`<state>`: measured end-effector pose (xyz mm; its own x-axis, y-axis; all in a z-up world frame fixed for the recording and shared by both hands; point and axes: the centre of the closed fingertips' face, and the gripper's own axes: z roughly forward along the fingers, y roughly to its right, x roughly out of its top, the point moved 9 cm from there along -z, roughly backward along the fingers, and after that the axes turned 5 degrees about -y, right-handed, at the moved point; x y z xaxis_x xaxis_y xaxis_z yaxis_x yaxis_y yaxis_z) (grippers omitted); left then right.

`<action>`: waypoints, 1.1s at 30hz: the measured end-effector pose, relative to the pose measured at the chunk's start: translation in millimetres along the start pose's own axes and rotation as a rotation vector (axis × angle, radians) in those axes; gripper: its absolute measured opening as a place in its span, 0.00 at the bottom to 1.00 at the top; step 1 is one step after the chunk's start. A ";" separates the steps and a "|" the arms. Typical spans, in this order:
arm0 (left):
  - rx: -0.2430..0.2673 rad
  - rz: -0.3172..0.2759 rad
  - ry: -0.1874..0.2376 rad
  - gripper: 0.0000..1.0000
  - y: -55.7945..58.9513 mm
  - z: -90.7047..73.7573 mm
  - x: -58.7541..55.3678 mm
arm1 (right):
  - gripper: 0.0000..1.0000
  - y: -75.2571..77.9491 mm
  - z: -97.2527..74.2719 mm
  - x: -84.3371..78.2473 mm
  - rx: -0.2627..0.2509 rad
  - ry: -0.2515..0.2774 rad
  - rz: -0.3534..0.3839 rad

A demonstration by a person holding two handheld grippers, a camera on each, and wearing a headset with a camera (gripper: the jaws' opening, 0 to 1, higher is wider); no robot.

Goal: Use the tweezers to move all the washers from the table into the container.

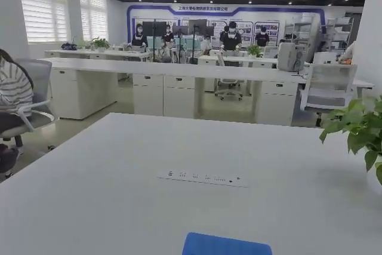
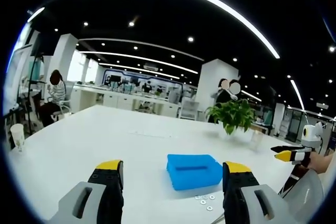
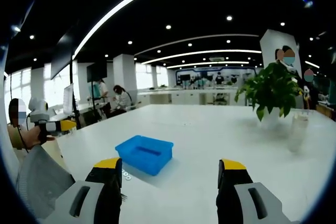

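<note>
Yellow-tipped jaws of left gripper (image 2: 173,171) and right gripper (image 3: 170,169) are standing wide apart, both holding nothing. Task is looking not yet begun. Washers (image 2: 205,199), small flat metal rings, are lying in a loose cluster on smooth white table (image 2: 105,135), just beside blue container (image 2: 193,170) — shallow, rectangular, prob. plastic. Next move is calling for tweezers in a gripper first — thin rings are needing a fine pinch.

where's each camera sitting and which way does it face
Head view: on the headset, facing forward across the white table; blue container at bottom edge.
Left gripper view: on the left gripper, open jaws toward container and washers; right gripper at right.
Right gripper view: on the right gripper, open jaws toward the container; left gripper at left.
Shared: container, potted plant.
</note>
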<state>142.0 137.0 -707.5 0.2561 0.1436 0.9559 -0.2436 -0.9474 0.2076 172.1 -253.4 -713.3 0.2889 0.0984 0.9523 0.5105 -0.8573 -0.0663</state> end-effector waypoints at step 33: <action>-0.011 0.038 -0.048 0.77 1.7 5.3 -3.3 | 0.72 0.1 0.7 2.2 -0.014 -0.003 -0.001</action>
<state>145.7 133.3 -711.4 0.2913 0.0935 0.9521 -0.2643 -0.9486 0.1740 173.4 -252.9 -711.5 0.2906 0.1006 0.9516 0.4992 -0.8643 -0.0610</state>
